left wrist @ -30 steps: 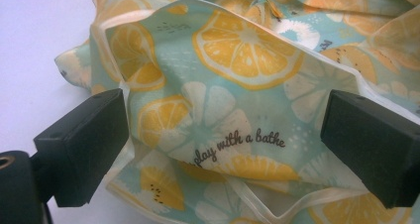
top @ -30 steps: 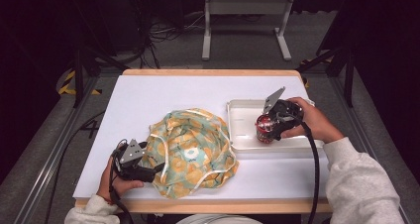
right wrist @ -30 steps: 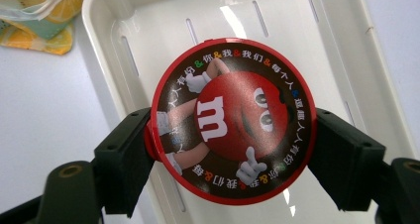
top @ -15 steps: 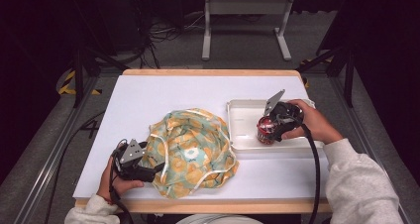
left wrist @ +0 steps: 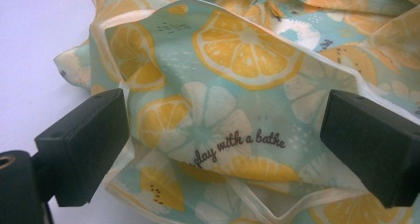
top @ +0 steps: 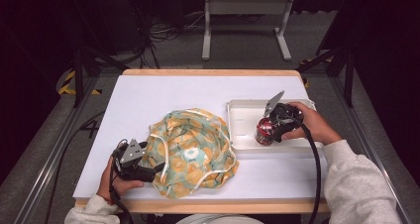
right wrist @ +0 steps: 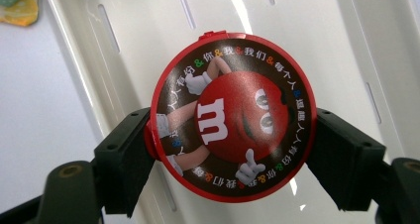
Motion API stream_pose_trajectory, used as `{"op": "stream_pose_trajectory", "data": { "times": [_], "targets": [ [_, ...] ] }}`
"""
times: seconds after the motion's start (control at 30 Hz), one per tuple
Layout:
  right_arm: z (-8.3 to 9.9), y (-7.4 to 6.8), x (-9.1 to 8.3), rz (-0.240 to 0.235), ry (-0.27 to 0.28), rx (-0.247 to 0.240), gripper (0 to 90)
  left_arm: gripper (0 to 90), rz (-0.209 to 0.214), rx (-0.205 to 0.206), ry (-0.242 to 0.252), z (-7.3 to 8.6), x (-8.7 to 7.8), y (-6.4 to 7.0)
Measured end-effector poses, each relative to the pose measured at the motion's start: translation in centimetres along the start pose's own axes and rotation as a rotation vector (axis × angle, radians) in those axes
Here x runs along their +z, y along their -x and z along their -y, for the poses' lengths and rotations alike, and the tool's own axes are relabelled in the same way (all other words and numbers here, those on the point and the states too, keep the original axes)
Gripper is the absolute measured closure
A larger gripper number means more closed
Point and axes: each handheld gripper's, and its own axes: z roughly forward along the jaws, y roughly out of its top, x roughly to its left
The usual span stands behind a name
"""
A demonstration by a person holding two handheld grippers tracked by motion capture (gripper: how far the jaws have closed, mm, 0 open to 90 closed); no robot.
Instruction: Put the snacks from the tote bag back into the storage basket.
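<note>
One table (top: 148,92), white top; on it one bag (top: 193,152), one tray (top: 242,110), one tub (top: 266,131); two grippers, one in each of your hands.

Your right gripper (top: 277,125) pinches the tub, a jaw pressed to each side; in the right gripper view the tub (right wrist: 233,116) shows its round red-rimmed lid, one red candy figure printed on it, with the tray (right wrist: 317,40) floor and its slots beneath; high view puts the tub upright over the tray's near half; contact with the floor cannot be told.

Your left gripper (top: 132,160) sits at the near left of the table, just beside the bag's left edge; in the left gripper view its jaws stand spread, one at each side, with the bag (left wrist: 237,75) between and beyond them; neither jaw clearly grips the cloth; the bag lies crumpled at mid-table, citrus-slice print on pale green, cream trim; one printed line reads "play with a bathe".

Bag and tray lie near each other, tray to the right.
</note>
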Motion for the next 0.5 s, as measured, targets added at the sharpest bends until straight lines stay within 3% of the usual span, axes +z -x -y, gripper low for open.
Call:
{"op": "stream_pose_trajectory", "data": {
  "times": [0.5],
  "targets": [
    [0.48,-0.08,0.06,0.014,0.026,-0.006,23.9,5.5,0.0,0.002,0.002,0.0,-0.07,0.03]
  ]
}}
